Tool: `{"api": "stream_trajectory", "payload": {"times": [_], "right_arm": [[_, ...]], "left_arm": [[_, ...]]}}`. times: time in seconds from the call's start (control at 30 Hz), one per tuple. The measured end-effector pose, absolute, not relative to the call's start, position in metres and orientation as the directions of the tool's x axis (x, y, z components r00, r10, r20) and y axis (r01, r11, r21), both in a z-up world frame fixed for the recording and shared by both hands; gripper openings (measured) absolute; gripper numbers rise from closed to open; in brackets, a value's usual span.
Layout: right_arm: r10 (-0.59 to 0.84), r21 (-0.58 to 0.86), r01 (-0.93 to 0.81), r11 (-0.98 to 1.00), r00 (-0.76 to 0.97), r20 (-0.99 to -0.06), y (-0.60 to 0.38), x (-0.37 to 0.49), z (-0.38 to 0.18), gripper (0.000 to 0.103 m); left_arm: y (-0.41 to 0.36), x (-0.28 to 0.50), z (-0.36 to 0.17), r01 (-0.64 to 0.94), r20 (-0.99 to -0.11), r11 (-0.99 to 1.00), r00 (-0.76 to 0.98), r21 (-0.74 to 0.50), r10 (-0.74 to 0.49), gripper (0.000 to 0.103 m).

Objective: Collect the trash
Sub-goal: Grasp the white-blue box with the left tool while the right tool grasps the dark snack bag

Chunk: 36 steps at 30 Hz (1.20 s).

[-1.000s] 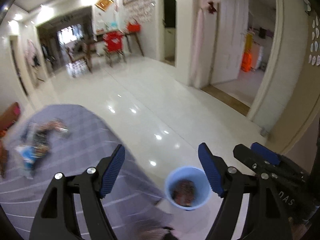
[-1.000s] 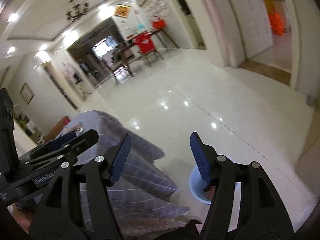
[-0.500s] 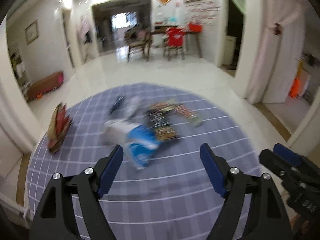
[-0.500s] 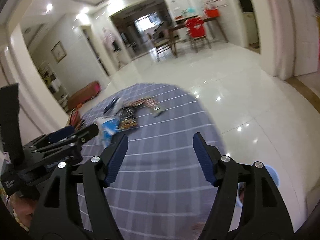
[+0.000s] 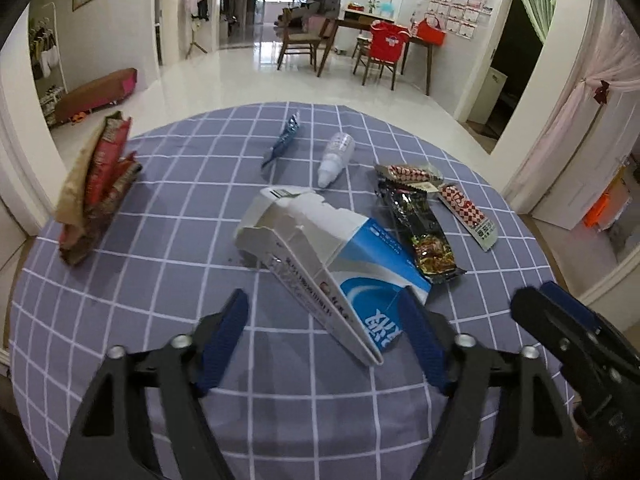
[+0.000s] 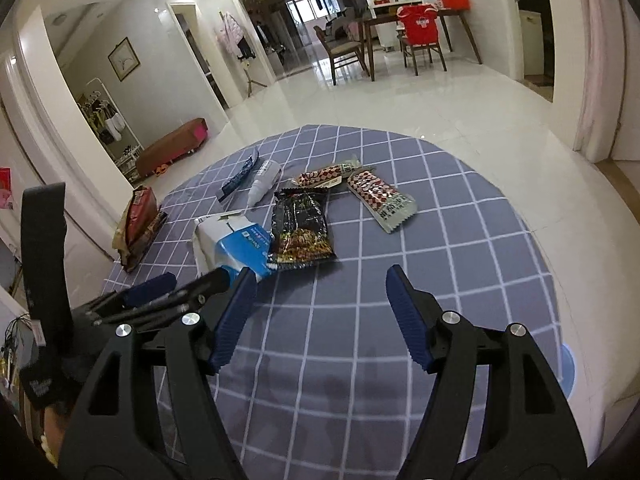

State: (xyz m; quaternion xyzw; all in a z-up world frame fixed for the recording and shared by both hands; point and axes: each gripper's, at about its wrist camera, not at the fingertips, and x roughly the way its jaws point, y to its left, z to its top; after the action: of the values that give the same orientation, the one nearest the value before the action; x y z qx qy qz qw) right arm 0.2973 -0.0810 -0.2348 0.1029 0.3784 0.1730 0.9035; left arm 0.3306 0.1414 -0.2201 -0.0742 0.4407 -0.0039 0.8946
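Observation:
Trash lies on a round table with a blue checked cloth (image 5: 168, 320). A torn white and blue carton (image 5: 320, 256) lies just ahead of my open left gripper (image 5: 324, 320), its near end between the fingertips. Beyond it are a dark snack wrapper (image 5: 420, 228), two red-and-white checked wrappers (image 5: 468, 212), a small white bottle (image 5: 336, 154) and a blue wrapper (image 5: 286, 136). A red and brown bag (image 5: 96, 184) stands at the left edge. My right gripper (image 6: 320, 300) is open and empty above the cloth, near the dark wrapper (image 6: 302, 226) and carton (image 6: 236, 244).
A blue bin (image 6: 568, 368) peeks out on the floor past the table's right edge. White tiled floor surrounds the table. Dining chairs and a table (image 5: 372, 44) stand far back. The left gripper shows in the right wrist view (image 6: 160, 300).
Both grippers have swung from the floor and blue bin on the right back over the table, then closer and lower to the trash. The carton now sits at the left fingertips.

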Motion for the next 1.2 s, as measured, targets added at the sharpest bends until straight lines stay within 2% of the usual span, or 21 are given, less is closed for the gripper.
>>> {"api": "stream_trajectory", "payload": {"times": [0.03,0.1,0.2,0.23,0.3,0.53,0.73,0.77,0.8,0.87,0.9,0.93,1.0,1.2], "right_arm": [[0.388,0.313,-0.236,0.920,0.652,-0.651,-0.079,0.301,-0.236,0.067],[0.386,0.303,-0.241,0.922,0.646,-0.659,-0.072,0.309,-0.238,0.067],[0.379,0.289,-0.246,0.925,0.638,-0.670,-0.061,0.317,-0.241,0.067],[0.374,0.279,-0.249,0.927,0.635,-0.676,-0.056,0.321,-0.243,0.067],[0.366,0.265,-0.253,0.930,0.630,-0.685,-0.049,0.328,-0.244,0.067],[0.296,0.182,-0.243,0.953,0.609,-0.736,-0.024,0.358,-0.256,0.069],[0.224,0.082,-0.255,0.963,0.599,-0.768,-0.008,0.375,-0.263,0.069],[0.208,0.056,-0.262,0.964,0.602,-0.771,-0.005,0.376,-0.264,0.067],[0.192,0.032,-0.264,0.964,0.608,-0.771,-0.003,0.377,-0.264,0.054],[0.165,-0.016,-0.277,0.961,0.620,-0.767,0.002,0.375,-0.265,0.043],[0.180,-0.010,-0.292,0.956,0.618,-0.765,0.002,0.375,-0.265,0.035],[0.186,-0.012,-0.300,0.954,0.621,-0.761,0.001,0.374,-0.265,0.033],[0.219,0.009,-0.323,0.946,0.621,-0.752,-0.003,0.371,-0.262,0.018],[0.363,0.147,-0.378,0.914,0.601,-0.712,-0.026,0.340,-0.249,0.014]], "left_arm": [[0.144,0.333,-0.223,-0.053,-0.791,0.987,0.605,-0.151,-0.088,0.050],[0.151,0.335,-0.227,-0.042,-0.787,0.978,0.601,-0.206,-0.140,0.042],[0.161,0.334,-0.226,-0.036,-0.775,0.973,0.612,-0.227,-0.158,0.008],[0.164,0.334,-0.225,-0.044,-0.771,0.977,0.621,-0.210,-0.138,0.006],[0.175,0.334,-0.223,-0.040,-0.761,0.969,0.627,-0.244,-0.166,0.005],[0.208,0.327,-0.208,-0.112,-0.722,0.969,0.687,-0.222,-0.086,0.005],[0.215,0.333,-0.206,-0.126,-0.728,0.970,0.683,-0.206,-0.066,0.005],[0.214,0.336,-0.206,-0.126,-0.728,0.971,0.682,-0.202,-0.064,0.005],[0.213,0.337,-0.205,-0.125,-0.729,0.972,0.682,-0.198,-0.061,0.005],[0.211,0.338,-0.203,-0.125,-0.729,0.973,0.682,-0.192,-0.057,0.005],[0.209,0.337,-0.201,-0.125,-0.727,0.974,0.685,-0.186,-0.051,0.005],[0.209,0.335,-0.200,-0.126,-0.725,0.975,0.688,-0.183,-0.047,0.005],[0.205,0.335,-0.197,-0.125,-0.717,0.974,0.695,-0.187,-0.048,0.005],[0.188,0.314,-0.179,-0.109,-0.688,0.979,0.725,-0.174,-0.041,0.005]]}}
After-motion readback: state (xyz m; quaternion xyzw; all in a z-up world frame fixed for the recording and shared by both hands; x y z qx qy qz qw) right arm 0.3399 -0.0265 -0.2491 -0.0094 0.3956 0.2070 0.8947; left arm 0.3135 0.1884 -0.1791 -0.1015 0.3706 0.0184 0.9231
